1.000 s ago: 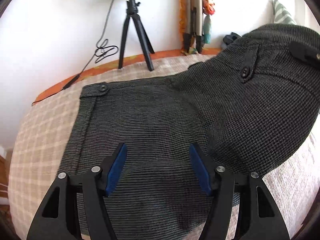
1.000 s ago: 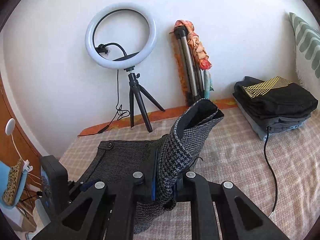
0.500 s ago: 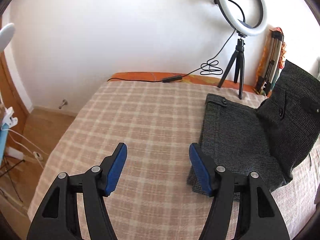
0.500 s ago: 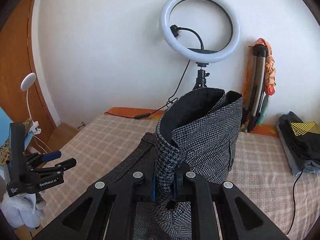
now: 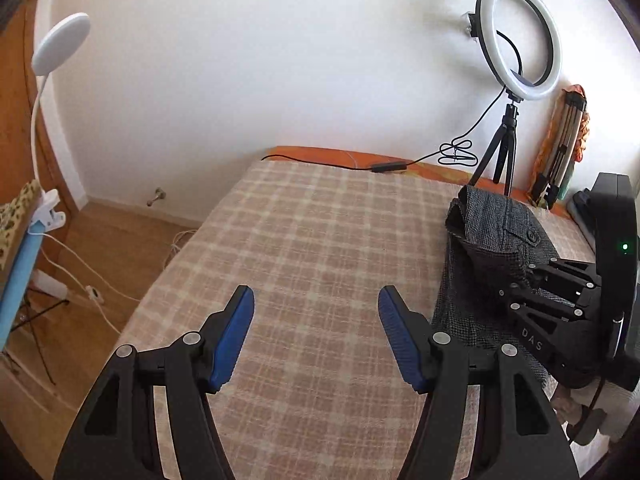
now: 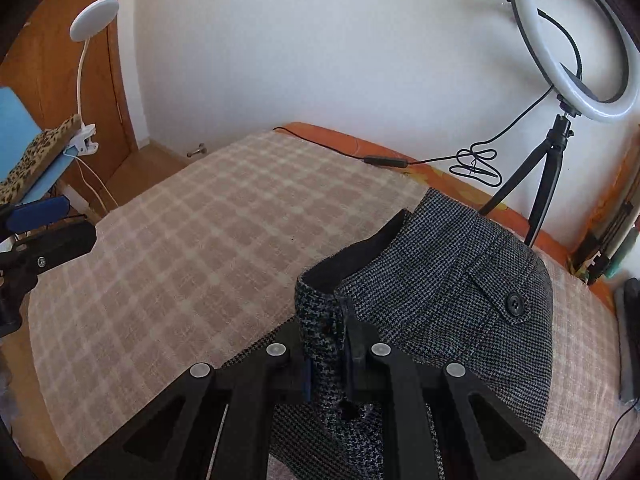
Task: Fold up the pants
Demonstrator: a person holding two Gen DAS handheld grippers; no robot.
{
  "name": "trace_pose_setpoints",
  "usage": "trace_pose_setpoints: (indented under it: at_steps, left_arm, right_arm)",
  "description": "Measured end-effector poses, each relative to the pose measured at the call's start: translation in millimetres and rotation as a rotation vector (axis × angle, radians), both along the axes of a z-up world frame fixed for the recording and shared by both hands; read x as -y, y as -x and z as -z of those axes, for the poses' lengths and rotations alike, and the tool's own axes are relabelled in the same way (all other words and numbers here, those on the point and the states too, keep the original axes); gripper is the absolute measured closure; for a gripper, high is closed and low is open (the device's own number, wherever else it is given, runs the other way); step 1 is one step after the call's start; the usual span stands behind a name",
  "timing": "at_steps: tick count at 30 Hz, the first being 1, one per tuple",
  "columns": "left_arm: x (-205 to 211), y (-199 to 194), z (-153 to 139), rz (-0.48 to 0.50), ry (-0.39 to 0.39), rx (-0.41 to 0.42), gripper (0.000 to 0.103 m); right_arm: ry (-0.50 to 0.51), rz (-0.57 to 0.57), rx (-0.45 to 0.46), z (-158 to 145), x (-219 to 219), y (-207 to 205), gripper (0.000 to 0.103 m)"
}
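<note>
One gripper, the left gripper (image 5: 316, 336), has swung off the pants (image 5: 492, 240) and now hangs over the bare bed (image 5: 312, 224) with fingers wide, while the right gripper (image 6: 328, 356) keeps its fingers pinched on the waistband, lifting it to fold over.

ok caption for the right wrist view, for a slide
Right gripper clamps a raised fold of grey houndstooth pants above the checked bedspread.

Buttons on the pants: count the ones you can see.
1: a dark button on the pocket flap of the pants, right of the right gripper clamping the fabric. Others may be hidden in folds.
</note>
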State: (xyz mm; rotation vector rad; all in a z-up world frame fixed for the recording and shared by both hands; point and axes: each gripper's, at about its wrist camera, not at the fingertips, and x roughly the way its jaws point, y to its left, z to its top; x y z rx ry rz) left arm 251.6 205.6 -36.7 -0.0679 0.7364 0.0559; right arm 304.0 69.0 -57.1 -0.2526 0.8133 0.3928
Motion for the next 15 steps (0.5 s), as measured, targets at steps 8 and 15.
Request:
trace_pose_setpoints:
  at_steps: [8,15]
  left_arm:
    - [3,0,1,0.006,-0.009,-0.002,0.038]
    - [10,1,-3,0.02,-0.005,-0.012,0.038]
  right_arm:
    - [-0.038,-0.03,-0.054,11,-4,-12,0.094]
    - [-0.162,-0.128,-0.118,-1,6,-19,0.065]
